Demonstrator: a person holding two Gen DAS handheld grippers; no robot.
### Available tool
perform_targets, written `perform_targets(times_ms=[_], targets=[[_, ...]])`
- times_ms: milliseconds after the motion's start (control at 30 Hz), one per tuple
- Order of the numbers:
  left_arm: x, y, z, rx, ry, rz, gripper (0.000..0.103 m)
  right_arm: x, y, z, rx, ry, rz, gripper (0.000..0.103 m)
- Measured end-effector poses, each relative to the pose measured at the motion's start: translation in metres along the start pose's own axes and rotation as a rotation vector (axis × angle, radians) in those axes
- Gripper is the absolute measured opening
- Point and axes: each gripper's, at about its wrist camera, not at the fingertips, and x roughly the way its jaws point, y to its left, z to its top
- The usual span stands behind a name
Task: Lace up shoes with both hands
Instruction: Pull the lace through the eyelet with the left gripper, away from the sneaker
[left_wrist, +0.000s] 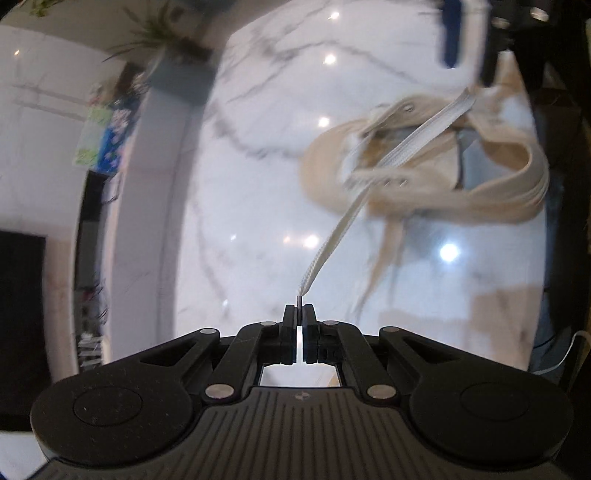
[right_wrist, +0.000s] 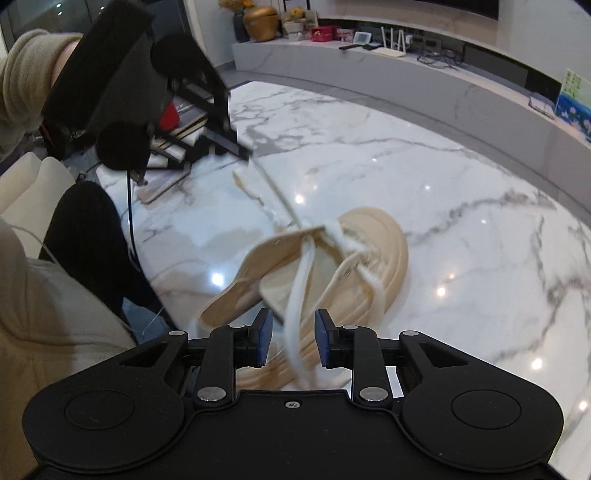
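Beige shoe (right_wrist: 314, 273) lay tilted on its side on the marble floor (right_wrist: 461, 206), partly laced. Left gripper (left_wrist: 299, 312) jaws were clenched on the lace tip (left_wrist: 300, 295), the lace (left_wrist: 343, 225) running taut from the eyelets. Right gripper (right_wrist: 293, 338) jaws stood released, the other lace strand (right_wrist: 297, 306) hanging between them, ungripped. Risk: hard left pull drags the unanchored shoe, or the tip slips free.

Glossy white marble floor (right_wrist: 461, 206) with grey veins.
A beige canvas shoe with a thick ridged sole (right_wrist: 384, 240) lies on it near the middle, blurred; flat pale boards (right_wrist: 166, 186) rest on it at the far left.
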Motion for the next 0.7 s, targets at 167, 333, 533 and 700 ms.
perform_targets(times_ms=[167,333,533,700], targets=[[-0.027,0.021,-0.023,-0.051,0.068,0.106,0.002,0.009,0.004,-0.014,0.006,0.05,-0.039,0.024],[-0.04,0.033,-0.04,-0.068,0.129,0.17,0.002,0.02,-0.002,-0.016,0.055,0.054,-0.085,0.024],[-0.056,0.04,-0.062,-0.105,0.198,0.216,0.002,0.027,-0.009,-0.005,0.132,0.006,-0.069,0.024],[-0.066,0.042,-0.076,-0.124,0.25,0.248,0.002,0.036,-0.011,0.005,0.143,0.001,-0.105,0.009]])
